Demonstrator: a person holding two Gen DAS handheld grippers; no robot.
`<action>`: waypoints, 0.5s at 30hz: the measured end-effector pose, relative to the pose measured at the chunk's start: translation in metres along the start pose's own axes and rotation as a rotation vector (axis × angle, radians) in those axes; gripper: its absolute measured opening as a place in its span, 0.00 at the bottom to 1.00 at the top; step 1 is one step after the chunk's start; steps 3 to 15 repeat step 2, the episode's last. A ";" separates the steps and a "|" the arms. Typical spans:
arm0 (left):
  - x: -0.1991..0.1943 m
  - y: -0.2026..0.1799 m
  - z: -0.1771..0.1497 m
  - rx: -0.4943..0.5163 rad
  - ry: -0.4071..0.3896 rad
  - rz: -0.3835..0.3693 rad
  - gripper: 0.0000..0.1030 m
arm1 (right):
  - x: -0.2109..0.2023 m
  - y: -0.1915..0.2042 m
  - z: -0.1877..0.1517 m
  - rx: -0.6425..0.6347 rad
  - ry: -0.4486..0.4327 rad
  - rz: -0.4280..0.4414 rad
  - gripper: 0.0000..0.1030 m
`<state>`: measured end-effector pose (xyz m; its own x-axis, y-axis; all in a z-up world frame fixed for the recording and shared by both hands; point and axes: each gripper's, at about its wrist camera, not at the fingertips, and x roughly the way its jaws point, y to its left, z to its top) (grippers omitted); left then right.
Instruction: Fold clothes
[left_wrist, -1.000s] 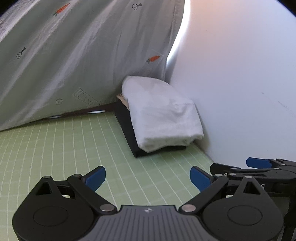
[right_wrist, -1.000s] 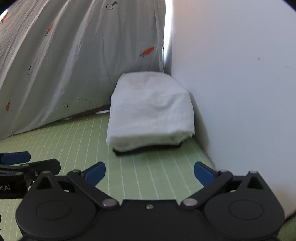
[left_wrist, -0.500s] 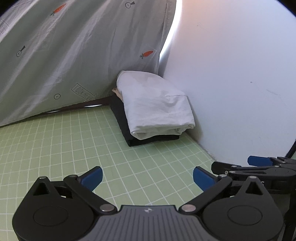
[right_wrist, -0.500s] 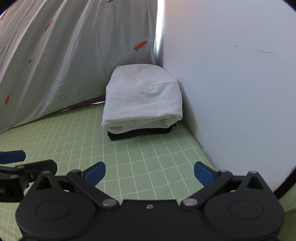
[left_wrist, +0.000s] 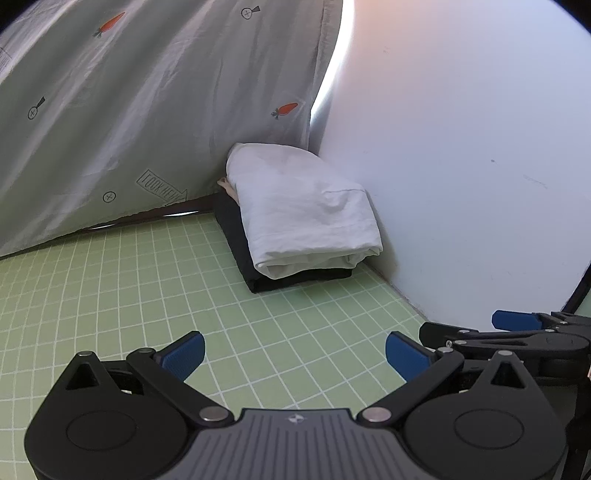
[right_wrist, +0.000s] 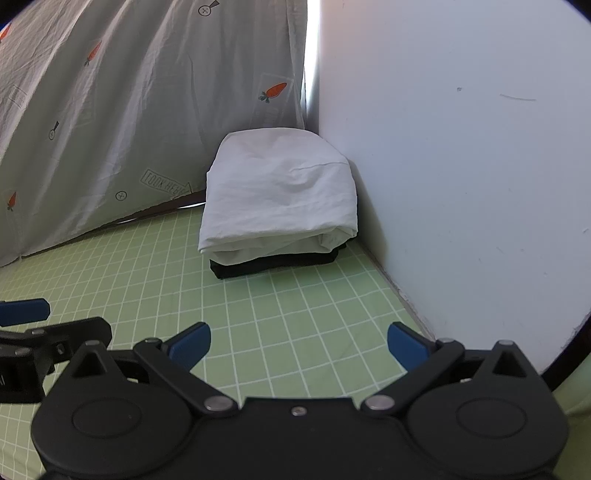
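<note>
A folded white garment lies on top of a folded black garment, stacked in the far corner of the green grid mat. A bit of pale fabric peeks out behind the stack. My left gripper is open and empty, well short of the stack. My right gripper is also open and empty, just to the right of the left one; it shows at the right edge of the left wrist view.
A grey sheet with carrot prints hangs behind the mat. A white wall borders the mat on the right, touching the stack's side.
Both grippers have drawn back from the stack, which now looks smaller and farther away. Both stay open and empty; the stack has not moved.
</note>
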<state>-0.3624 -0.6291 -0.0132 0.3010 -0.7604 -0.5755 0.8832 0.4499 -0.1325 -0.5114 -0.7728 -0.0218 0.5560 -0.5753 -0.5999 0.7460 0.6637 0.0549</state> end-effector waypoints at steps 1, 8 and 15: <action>0.000 0.000 0.000 0.002 0.000 0.001 1.00 | 0.000 0.000 0.000 0.000 0.000 0.001 1.00; 0.000 0.000 0.000 0.002 0.000 0.002 1.00 | 0.000 0.000 0.000 0.000 0.000 0.001 1.00; 0.000 0.000 0.000 0.002 0.000 0.002 1.00 | 0.000 0.000 0.000 0.000 0.000 0.001 1.00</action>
